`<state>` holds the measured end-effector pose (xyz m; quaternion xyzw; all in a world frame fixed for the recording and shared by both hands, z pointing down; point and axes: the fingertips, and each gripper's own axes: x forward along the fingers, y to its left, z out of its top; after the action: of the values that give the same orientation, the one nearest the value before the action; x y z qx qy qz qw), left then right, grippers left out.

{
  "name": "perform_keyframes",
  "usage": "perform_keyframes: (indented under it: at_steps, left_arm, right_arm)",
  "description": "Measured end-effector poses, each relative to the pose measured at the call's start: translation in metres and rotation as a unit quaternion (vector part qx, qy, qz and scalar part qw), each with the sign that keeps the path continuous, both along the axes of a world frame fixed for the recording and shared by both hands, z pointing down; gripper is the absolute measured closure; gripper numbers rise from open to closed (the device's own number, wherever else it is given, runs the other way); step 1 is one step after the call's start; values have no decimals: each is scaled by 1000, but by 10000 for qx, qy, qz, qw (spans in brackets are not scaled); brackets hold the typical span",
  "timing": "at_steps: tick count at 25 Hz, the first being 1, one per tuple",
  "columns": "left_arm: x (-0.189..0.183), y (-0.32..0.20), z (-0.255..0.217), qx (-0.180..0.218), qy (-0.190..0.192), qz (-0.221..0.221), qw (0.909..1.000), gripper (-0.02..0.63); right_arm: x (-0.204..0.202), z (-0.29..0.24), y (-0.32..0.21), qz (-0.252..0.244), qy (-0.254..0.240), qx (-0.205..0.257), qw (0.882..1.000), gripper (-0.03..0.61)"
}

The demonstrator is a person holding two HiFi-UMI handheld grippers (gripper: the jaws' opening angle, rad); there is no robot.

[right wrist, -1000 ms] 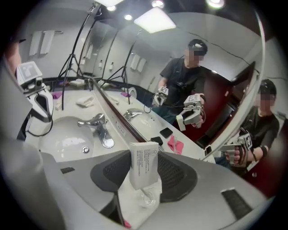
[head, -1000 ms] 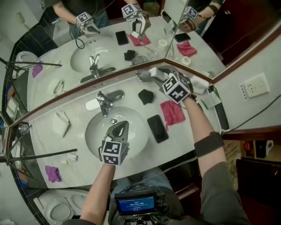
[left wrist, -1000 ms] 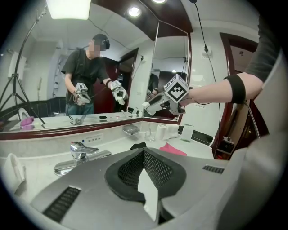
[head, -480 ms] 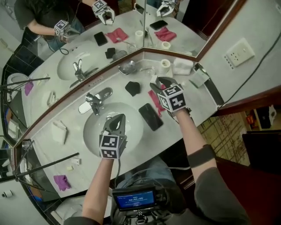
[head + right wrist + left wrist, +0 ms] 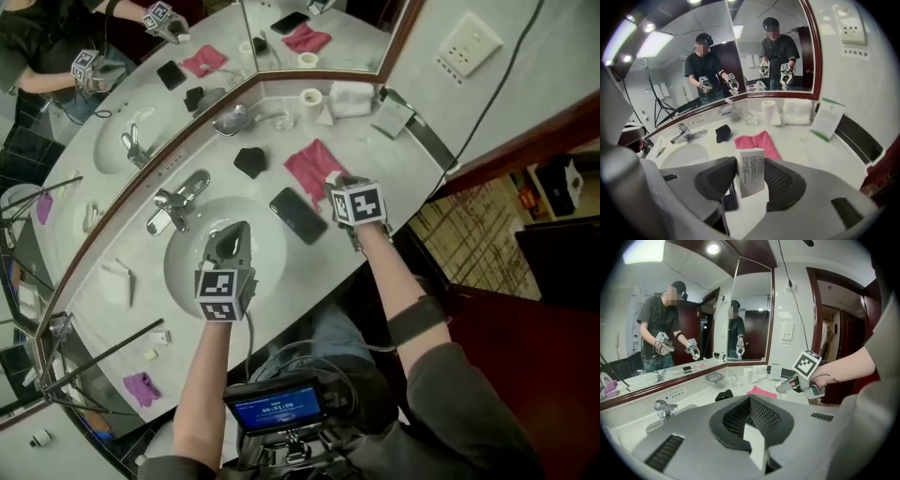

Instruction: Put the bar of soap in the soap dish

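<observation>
The right arm reaches over the marble tabletop (image 5: 398,155) near the pink cloth (image 5: 314,164) and black phone (image 5: 298,216). Its right claw (image 5: 751,164) tips downward, pinching the boxed bar of soap (image 5: 752,177) upright. The left arm stretches over the sink basin (image 5: 187,277), with the left claw (image 5: 750,404) pressed together and empty. The metal soap dish (image 5: 232,120) sits by the corner mirror (image 5: 187,52), well apart from the soap.

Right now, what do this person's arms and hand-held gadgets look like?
The left claw and right claw are grey plastic with black textured pads; each carries a white cube with black square markers. The right arm wears a dark grey sleeve and dark forearm band.
</observation>
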<state>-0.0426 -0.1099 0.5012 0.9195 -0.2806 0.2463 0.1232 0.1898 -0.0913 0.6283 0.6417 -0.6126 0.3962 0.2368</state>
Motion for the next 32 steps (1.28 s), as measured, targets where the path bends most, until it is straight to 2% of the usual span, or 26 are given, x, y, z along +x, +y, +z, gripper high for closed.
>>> perform_keyframes:
  at_steps: [6,13,18,21,23,29,32]
  left_arm:
    - [6,7,5,-36,0,31,10000,614]
    - [2,12,6,-58,-40,4,10000,614]
    - [-3,10,8,-64,-77,-60,9999,614]
    - [-5,10,9,-75,-75,-74,9999,614]
    - [-7,10,9,-68,-75,-81,9999,614]
    - [-11,14,3,-12,-40,-69,10000,614]
    - [-16,17,-3,33,-4,-67,10000,614]
  right_arm:
    - [4,52,43,64,40,-825,9966,365]
    - [7,81,66,144,103,-1262,9918,361]
    - [9,77,51,197,277,-1078,9936,347]
    - [14,74,45,230,397,-928,9946,302]
    - [11,74,44,239,284,-861,9956,301]
    - [17,76,61,361,322,-1060,9932,303]
    - [17,62,57,418,309,-873,9948,304]
